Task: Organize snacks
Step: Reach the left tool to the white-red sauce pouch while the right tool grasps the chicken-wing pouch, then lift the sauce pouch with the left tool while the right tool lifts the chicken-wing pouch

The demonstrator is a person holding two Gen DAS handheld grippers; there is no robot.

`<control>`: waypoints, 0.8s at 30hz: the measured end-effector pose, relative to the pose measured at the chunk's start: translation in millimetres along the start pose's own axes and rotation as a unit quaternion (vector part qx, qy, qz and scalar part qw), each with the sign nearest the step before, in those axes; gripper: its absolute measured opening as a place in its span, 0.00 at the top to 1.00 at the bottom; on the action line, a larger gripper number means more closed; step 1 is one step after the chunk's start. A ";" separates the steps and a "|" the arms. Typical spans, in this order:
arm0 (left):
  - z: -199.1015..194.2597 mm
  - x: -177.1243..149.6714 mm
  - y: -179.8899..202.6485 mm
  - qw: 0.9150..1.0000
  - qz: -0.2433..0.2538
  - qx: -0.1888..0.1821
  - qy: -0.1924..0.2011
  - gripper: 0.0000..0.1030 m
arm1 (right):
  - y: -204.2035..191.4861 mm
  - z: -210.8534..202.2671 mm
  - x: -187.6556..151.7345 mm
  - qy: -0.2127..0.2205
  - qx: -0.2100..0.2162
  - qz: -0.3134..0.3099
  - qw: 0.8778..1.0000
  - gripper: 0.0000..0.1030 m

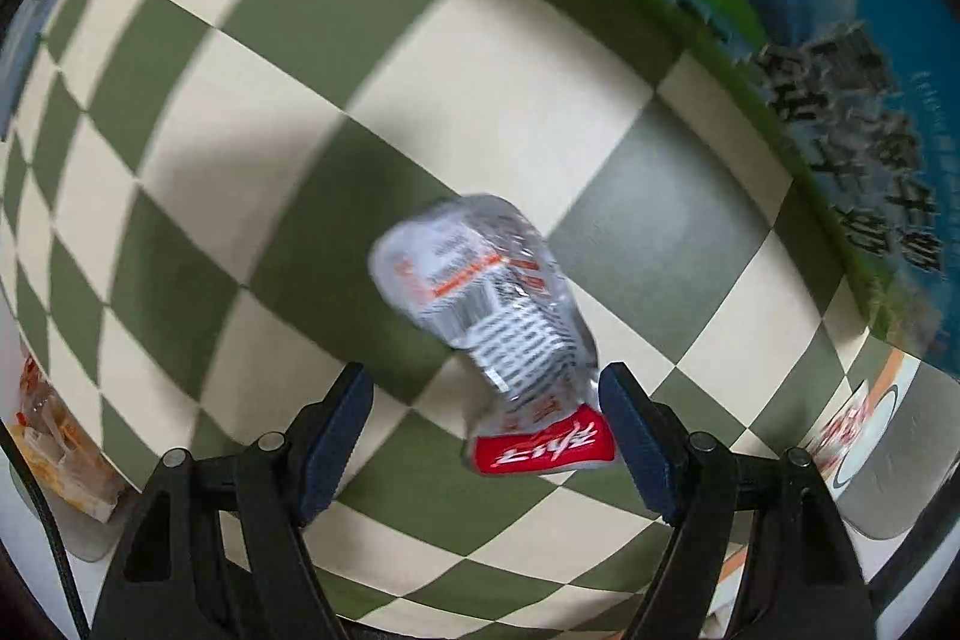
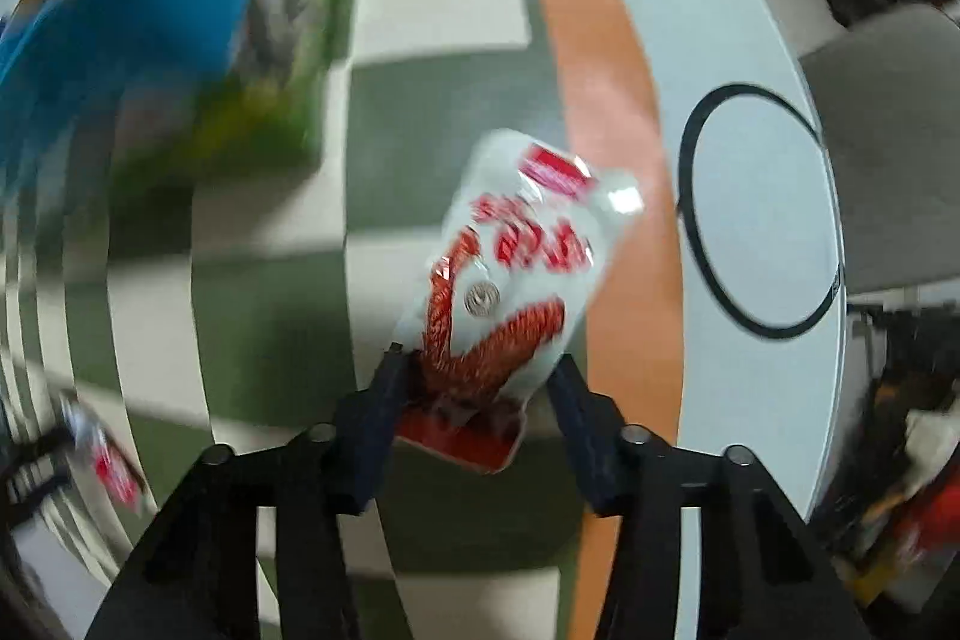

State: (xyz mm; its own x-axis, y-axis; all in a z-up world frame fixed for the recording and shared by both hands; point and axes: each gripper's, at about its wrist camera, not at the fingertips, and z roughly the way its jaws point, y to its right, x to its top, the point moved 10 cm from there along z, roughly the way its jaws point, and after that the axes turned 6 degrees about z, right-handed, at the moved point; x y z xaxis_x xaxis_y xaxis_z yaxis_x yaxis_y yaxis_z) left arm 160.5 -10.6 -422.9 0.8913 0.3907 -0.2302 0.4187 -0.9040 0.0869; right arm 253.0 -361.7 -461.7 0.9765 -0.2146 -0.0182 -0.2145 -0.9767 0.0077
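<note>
In the left wrist view a small white and red snack packet [image 1: 504,334] lies on the green and cream checked cloth, its red end between the fingers of my left gripper [image 1: 486,400], which is open around it. In the right wrist view a second white packet with red sausage print [image 2: 510,274] lies between the jaws of my right gripper [image 2: 477,370], which stands open, with its left finger [image 2: 384,388] touching the packet's lower end. Both frames are motion-blurred.
A large blue and green box [image 1: 780,40] stands at the upper right of the left view and at the upper left of the right view [image 2: 150,40]. An orange stripe [image 2: 606,100] and a white table edge with a black ring [image 2: 762,214] lie right. Another packet [image 2: 114,466] lies far left.
</note>
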 end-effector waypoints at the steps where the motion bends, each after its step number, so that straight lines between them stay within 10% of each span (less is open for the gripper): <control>1: 4.5 0.6 2.7 1.000 0.003 0.001 -0.010 0.25 | -1.1 0.1 -10.3 -0.011 -0.002 -0.017 1.000 0.52; 6: 2.1 2.6 12.7 0.995 0.081 0.053 0.012 0.30 | -3.6 -4.2 -39.2 -0.055 0.051 -0.011 0.997 0.52; 12: -5.8 -13.3 26.3 0.979 0.179 0.089 0.033 0.62 | 17.0 -17.8 -33.3 -0.058 0.120 0.089 0.987 0.46; 19: 3.3 -37.6 29.7 0.976 0.196 0.093 0.030 0.68 | 22.4 2.5 -10.1 -0.071 0.080 0.105 0.989 0.41; 24: -3.6 -39.5 17.3 0.977 0.197 0.079 0.031 0.69 | 0.2 2.6 -0.7 -0.037 -0.008 0.001 0.999 0.40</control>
State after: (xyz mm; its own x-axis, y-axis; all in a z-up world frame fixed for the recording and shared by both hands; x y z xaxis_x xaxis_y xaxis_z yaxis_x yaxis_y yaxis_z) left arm 133.1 -41.0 -408.8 0.9888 0.0120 -0.1491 0.0128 -0.9999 0.0043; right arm 252.3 -361.8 -464.2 0.9720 -0.2163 -0.0919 -0.2151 -0.9763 0.0237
